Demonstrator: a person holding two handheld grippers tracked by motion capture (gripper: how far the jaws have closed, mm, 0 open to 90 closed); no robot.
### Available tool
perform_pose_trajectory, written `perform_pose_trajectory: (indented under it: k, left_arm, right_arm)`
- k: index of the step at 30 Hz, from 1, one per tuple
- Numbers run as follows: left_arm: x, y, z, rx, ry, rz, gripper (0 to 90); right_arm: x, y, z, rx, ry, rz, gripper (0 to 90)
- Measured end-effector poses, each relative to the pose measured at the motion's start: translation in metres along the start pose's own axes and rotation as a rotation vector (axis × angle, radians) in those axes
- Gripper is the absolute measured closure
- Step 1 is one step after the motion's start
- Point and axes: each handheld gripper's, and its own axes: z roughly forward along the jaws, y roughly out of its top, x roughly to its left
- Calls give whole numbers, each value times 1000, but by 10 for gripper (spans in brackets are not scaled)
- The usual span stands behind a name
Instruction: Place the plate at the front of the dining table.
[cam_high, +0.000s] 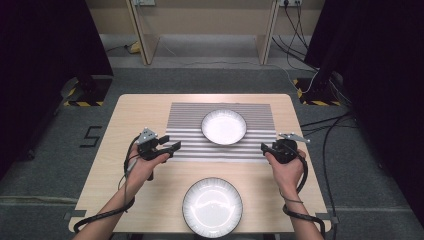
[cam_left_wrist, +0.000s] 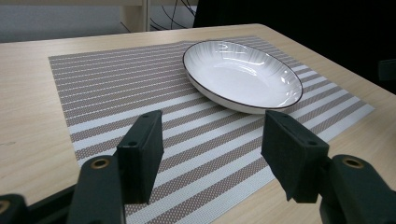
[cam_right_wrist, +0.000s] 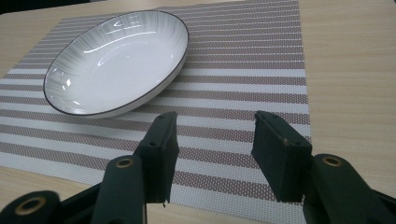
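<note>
1. Both fingers of the left gripper (cam_left_wrist: 212, 154) are seen spread apart with nothing between them, hovering over the near left edge of the striped placemat (cam_left_wrist: 140, 93).
2. Fingers of the right gripper (cam_right_wrist: 215, 154) are likewise held apart and unloaded, above the mat's near right edge.
3. 1 white dark-rimmed plate (cam_high: 224, 126) is set on the placemat, toward its far middle, between the 2 grippers and apart from both.
4. A 2nd, larger white plate (cam_high: 212, 207) is placed on the bare wooden table (cam_high: 140, 107) at its near edge, between the person's forearms.
5. Each gripper is gripped by 1 hand, with cables trailing back along the arms.
</note>
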Motion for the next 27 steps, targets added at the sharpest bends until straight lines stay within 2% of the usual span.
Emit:
perform_pose_trajectory:
  k: [9, 24, 27]
  left_arm:
    - [3, -8, -14, -3, 3, 4, 389]
    - [9, -24, -37, -9, 25, -11, 389]
    - [11, -27, -42, -24, 36, -30, 389]
  right_arm:
    - [-2, -8, -9, -4, 0, 0, 502]
    - [-6, -22, -26, -17, -7, -3, 501]
    - [-6, -26, -29, -28, -12, -3, 502]
